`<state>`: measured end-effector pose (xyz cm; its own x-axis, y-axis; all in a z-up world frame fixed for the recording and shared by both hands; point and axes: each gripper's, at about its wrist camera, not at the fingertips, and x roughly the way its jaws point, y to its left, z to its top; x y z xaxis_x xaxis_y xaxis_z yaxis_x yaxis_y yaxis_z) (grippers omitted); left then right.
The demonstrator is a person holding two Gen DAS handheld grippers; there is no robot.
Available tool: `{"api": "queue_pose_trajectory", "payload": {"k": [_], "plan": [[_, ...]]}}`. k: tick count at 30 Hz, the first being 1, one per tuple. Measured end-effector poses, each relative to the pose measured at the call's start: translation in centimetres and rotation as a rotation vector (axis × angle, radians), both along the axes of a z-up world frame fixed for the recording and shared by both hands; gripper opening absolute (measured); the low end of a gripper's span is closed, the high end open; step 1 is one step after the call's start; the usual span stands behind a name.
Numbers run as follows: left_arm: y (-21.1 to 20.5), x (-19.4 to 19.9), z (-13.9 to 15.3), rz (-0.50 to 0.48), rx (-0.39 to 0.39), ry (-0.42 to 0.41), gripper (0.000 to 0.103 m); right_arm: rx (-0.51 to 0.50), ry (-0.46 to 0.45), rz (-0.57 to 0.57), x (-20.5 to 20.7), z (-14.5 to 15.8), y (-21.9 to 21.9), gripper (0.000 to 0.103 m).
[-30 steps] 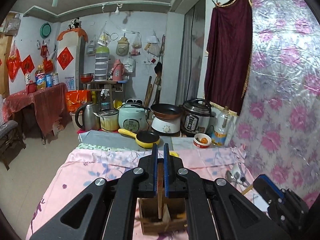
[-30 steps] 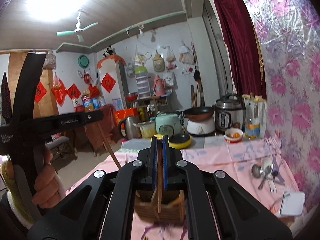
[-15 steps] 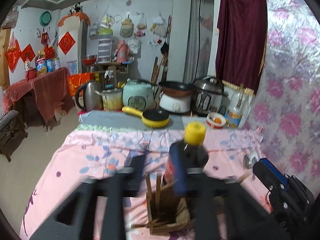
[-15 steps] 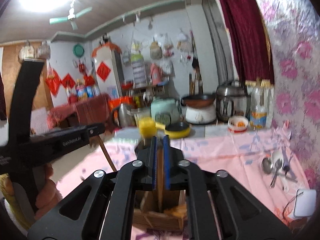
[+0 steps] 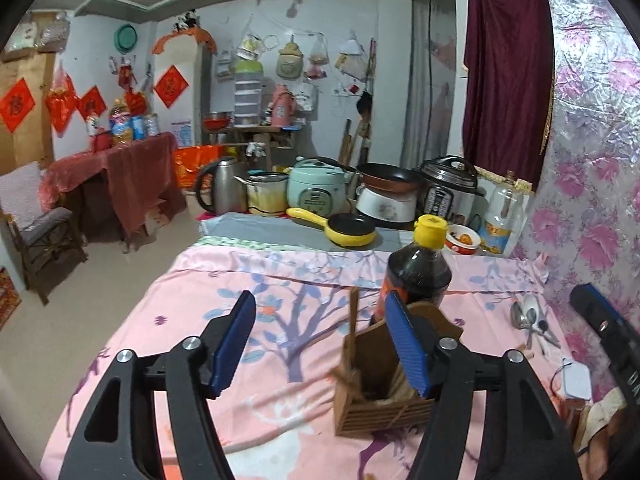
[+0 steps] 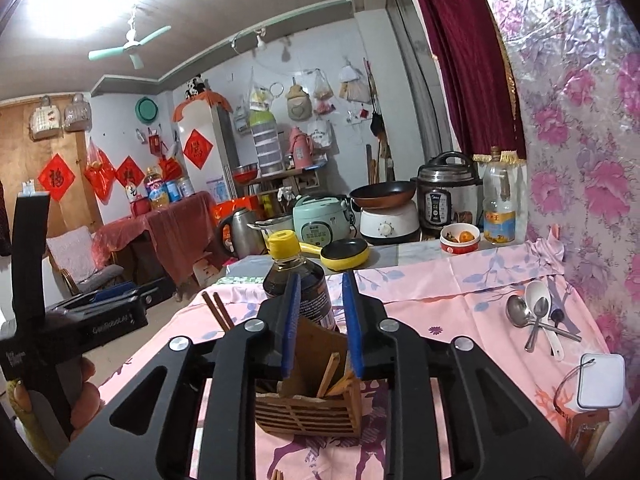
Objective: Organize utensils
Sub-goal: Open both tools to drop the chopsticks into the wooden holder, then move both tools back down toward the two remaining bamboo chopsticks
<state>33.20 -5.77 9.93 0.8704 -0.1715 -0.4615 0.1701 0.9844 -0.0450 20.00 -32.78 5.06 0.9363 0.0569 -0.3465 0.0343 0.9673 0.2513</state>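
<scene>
Both claws lowered, jaws just opened, chopsticks dropped into holder (image 6: pixel 310 404). Left claw (image 5: pixel 320 344) wide, right claw (image 6: pixel 322 322) narrow, both empty. Spoons (image 6: pixel 534 316) lie right of frame, nearer right claw, handles pointing down-frame.

"福" on red wall paper (image 6: pixel 56 176)

A slatted brown wooden utensil holder (image 6: pixel 308 412) stands upright on the pink flowered cloth, near the front of the table. Several thin wooden chopsticks (image 6: pixel 329 372) lean tilted inside it. Well apart to the right, close to the flowered wall, a small heap of metal spoons (image 6: pixel 520 314) and one white ceramic spoon (image 6: pixel 538 292) lies flat.
</scene>
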Motion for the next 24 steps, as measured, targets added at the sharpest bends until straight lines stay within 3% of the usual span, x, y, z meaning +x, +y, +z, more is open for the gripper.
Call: {"api": "queue_pose_trajectory", "payload": {"k": [10,17,24], "plan": [[1.2,-8.2,0.2,0.09,0.046,-0.106,0.091,0.014,-0.033,-0.019,-4.9,1.1,0.2,0.037],[1.8,-13.7,0.8,0.11,0.043,-0.14,0.096,0.044,-0.067,-0.023,-9.5,2.6,0.3,0.044],[2.6,-20.9,2.0,0.11,0.034,-0.203,0.097,0.06,-0.147,-0.024,-17.3,4.6,1.2,0.051]]}}
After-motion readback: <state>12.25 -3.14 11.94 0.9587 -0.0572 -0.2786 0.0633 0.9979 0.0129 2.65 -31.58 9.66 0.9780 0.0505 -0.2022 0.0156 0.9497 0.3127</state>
